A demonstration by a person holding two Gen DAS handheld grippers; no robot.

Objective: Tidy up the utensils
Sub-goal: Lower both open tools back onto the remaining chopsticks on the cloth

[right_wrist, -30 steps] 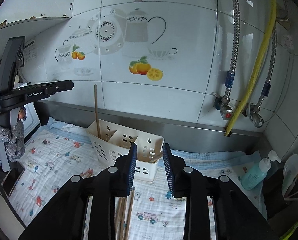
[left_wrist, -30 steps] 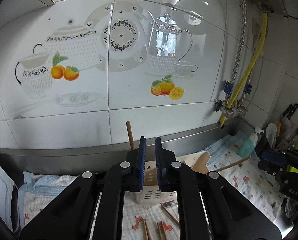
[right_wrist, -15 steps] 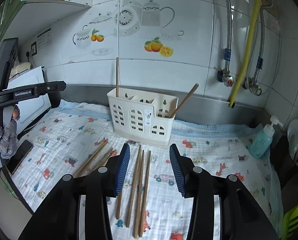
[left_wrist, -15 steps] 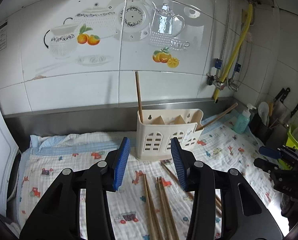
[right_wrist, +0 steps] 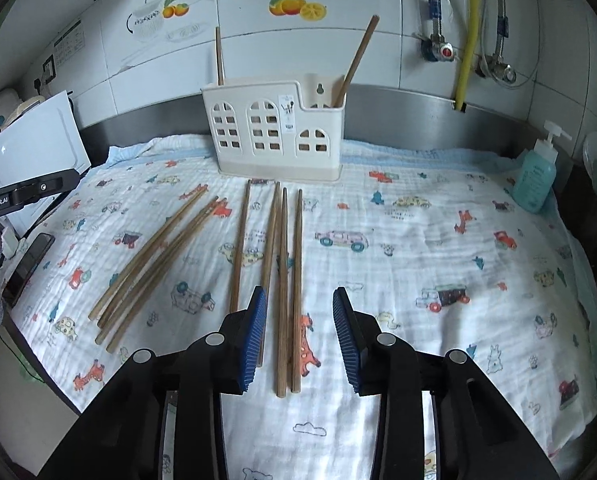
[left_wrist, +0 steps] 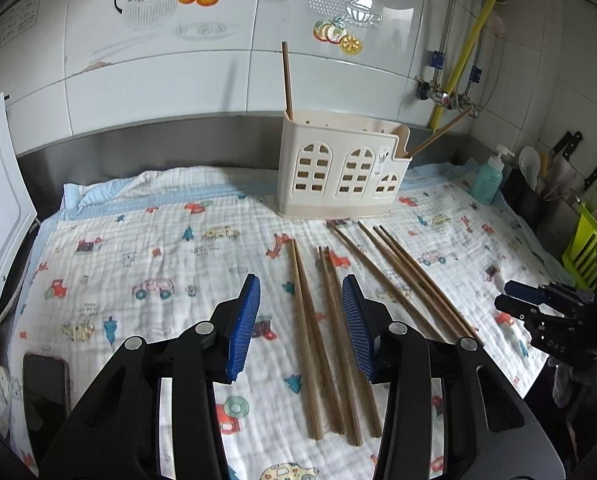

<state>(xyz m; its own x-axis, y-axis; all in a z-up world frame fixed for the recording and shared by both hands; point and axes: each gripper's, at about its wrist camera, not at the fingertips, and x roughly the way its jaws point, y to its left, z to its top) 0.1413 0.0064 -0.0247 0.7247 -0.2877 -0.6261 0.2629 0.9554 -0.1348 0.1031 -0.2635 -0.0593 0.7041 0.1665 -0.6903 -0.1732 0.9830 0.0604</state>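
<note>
Chopsticks [right_wrist: 282,280] lie loose before the holder [right_wrist: 276,136], so both hand-held grippers, left [left_wrist: 302,324] and right [right_wrist: 300,336], hover wide open and empty.

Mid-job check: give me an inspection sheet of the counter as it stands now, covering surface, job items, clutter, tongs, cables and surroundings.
Surface: counter covered by a printed cloth, lying flat with light wrinkles.
Job's things: cream utensil holder upright at the back, one chopstick standing in its left end, another leaning in its right end. Two loose groups on the cloth: four near-parallel chopsticks and a slanted bundle to their left.
Clutter: soap bottle, phone at the cloth's left edge.
Grippers: left tongs open, empty; right tongs open, empty, over the parallel group.
Cables: nothing seen.
Surroundings: tiled wall, yellow hose, knives.
</note>
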